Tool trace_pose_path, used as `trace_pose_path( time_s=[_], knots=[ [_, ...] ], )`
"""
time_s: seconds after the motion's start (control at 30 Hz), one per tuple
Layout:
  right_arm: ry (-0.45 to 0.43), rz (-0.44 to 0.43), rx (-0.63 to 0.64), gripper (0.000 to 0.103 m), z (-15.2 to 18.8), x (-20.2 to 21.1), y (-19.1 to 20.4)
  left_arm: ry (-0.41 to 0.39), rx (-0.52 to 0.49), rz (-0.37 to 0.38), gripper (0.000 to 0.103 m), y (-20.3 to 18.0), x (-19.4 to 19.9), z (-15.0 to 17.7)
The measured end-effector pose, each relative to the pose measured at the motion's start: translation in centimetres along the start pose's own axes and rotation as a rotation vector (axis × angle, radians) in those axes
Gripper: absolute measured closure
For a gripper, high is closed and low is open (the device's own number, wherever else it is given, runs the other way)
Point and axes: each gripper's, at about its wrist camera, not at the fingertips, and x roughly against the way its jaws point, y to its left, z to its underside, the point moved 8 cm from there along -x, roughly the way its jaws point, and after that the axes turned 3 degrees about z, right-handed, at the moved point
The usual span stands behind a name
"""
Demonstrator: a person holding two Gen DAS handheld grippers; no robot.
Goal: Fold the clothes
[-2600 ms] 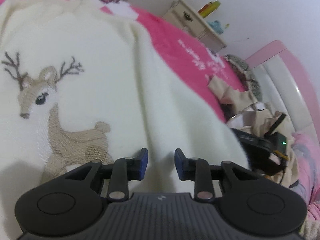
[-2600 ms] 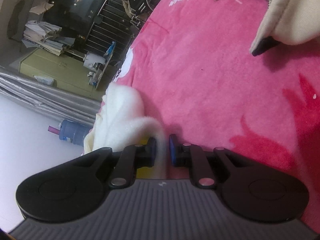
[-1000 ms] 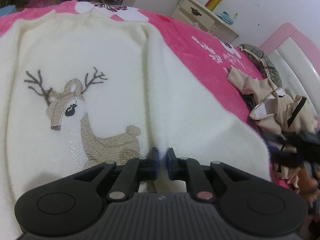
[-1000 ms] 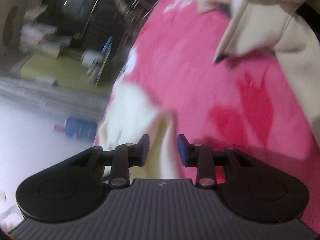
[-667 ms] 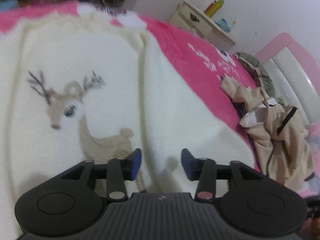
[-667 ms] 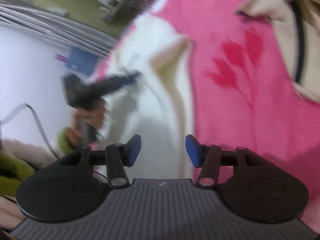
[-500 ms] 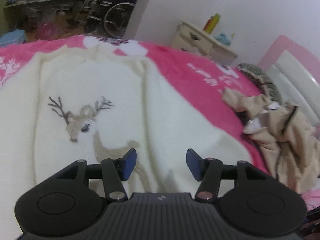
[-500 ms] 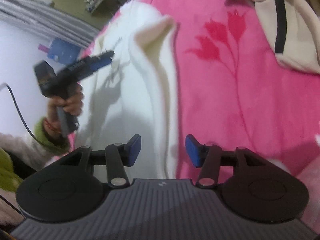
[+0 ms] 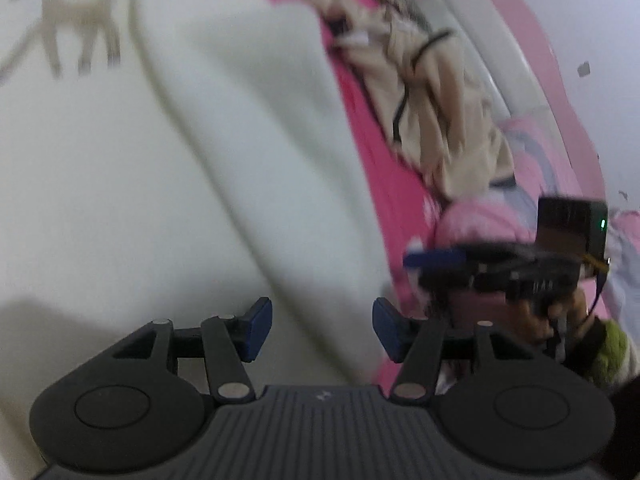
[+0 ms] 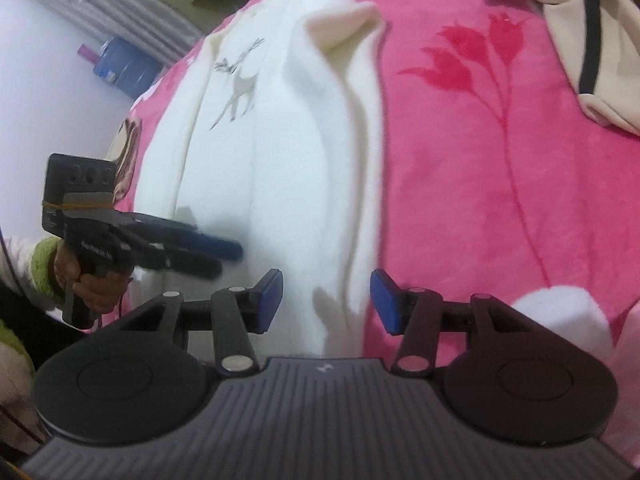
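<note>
Now both grippers — left gripper (image 9: pixel 322 329), right gripper (image 10: pixel 326 304) — hovering over white sweater (image 10: pixel 280 152) on pink bed (image 10: pixel 480 200), fingers spread wide, gripping nothing.

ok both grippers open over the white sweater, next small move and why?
Probably lower the right gripper onto the near edge of the white sweater and close. Its jaws stand open straddling that edge above the pink blanket, holding nothing. The left gripper is open too, so no fold can start until an edge is pinched.

Pink floral blanket (image 10: pixel 500 168), blue water jug (image 10: pixel 122 65) by the wall, pink-and-white headboard (image 9: pixel 508 52) beyond.
</note>
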Motion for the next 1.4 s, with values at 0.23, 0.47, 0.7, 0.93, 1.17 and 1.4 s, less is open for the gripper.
trace_pose_path(
  time_s=[0.23,0.47,0.7,0.93,1.17,1.4],
  knots=[
    [0.053,0.024,0.032,0.06,1.4,-2.0,-0.1,0.037,-0.05,-0.02,0.049,-1.1,-1.8,1.5],
    [0.063,0.059,0.083,0.067,1.8,-2.3,0.1,0.042,-0.183,-0.097,0.056,-2.2,-2.3,2.7],
    [-0.063,0.032,0.104,0.067,-0.6,-0.3,1.3,0.048,-0.183,-0.1,0.056,-2.5,-2.5,2.7],
    [0.009,0.006,0.069,0.067,0.6,-2.7,0.9,0.07,-0.174,-0.081,0.056,-2.9,-2.9,3.2],
    [0.038,-0.039,0.056,0.071,1.4,-3.4,1.6,0.066,-0.153,-0.094,0.064,-2.8,-3.9,3.1],
    [0.047,-0.035,0.102,0.096,1.8,-3.9,2.6,0.054,-0.16,-0.123,0.094,-2.6,-4.1,3.0]
  ],
)
